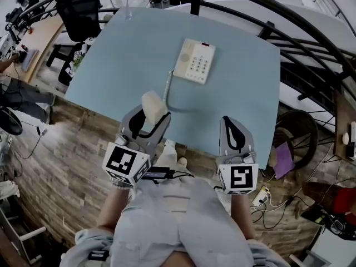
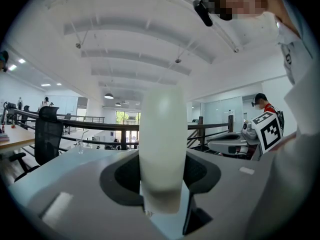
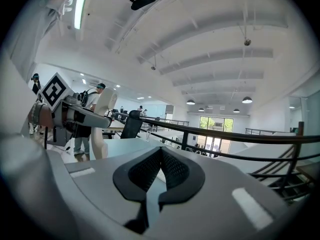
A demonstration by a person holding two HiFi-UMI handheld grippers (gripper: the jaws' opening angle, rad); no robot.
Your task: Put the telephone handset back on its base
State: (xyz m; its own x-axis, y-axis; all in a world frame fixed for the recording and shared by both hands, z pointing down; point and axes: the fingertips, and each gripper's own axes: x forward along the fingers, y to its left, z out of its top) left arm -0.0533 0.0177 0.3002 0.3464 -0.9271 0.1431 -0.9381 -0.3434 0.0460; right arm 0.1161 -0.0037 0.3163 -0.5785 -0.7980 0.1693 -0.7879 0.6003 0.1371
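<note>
my left claw (image 1: 149, 122) clamps the rigid cream plastic handset (image 1: 154, 105); it looks light but slippery, and its pale coiled cord (image 1: 167, 88) may tug; right claw (image 1: 231, 124) clenched, empty

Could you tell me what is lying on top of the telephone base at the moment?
Nothing rests on the telephone base; its top lies bare. The handset is off it, clamped in the left gripper, whose jaws cover its lower part.

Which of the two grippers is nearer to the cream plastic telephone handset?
Left. The left gripper is shut on the cream plastic handset between its jaws; the right gripper, shut and empty, is off to its right.
</note>
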